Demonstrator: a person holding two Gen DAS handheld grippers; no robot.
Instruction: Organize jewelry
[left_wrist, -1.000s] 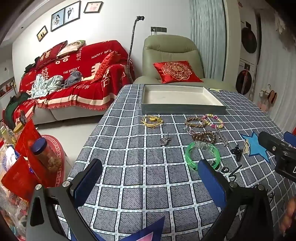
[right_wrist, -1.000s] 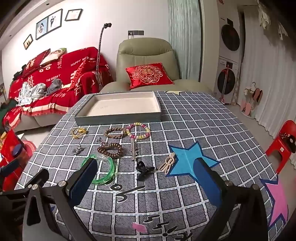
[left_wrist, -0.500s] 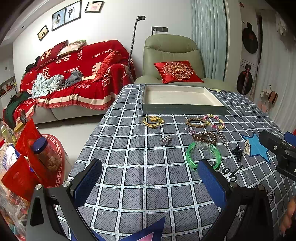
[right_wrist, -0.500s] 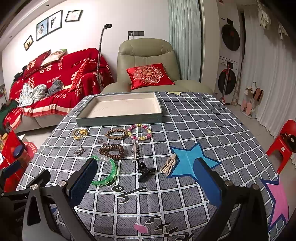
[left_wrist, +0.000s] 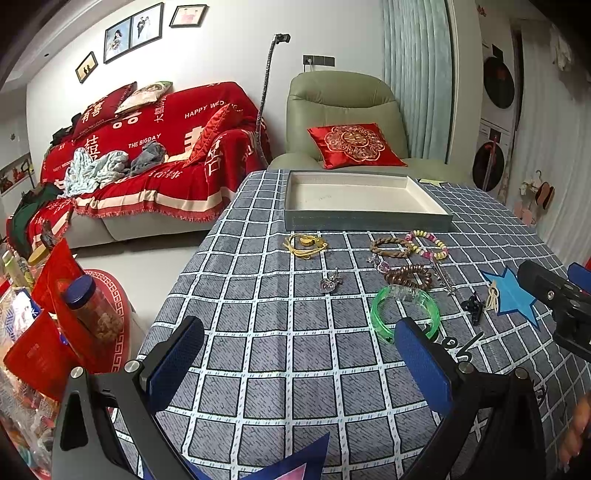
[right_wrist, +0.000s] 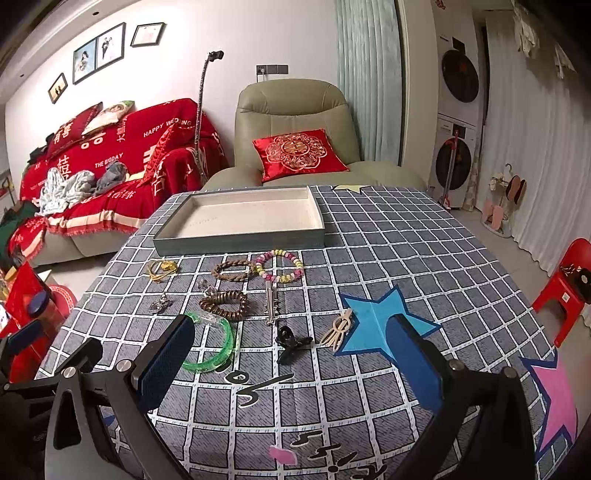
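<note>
Left gripper (left_wrist: 299, 362) and right gripper (right_wrist: 291, 363): jaws wide, empty | Risk: crowded bracelets (green bangle (right_wrist: 212, 343) touching coil bracelet (right_wrist: 224, 304)) invite snagging a neighbour | Tray (right_wrist: 236, 242) empty.

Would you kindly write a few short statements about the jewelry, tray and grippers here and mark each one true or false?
1. The tray already holds a bracelet. False: it is empty.
2. The green bangle lies on the tablecloth, nearer the grippers than the brown coil bracelet. True.
3. The right gripper is shut on the black hair clip. False: it is open and holds nothing.
4. The left gripper is open. True.
5. The beaded bracelet lies just in front of the tray. True.
</note>
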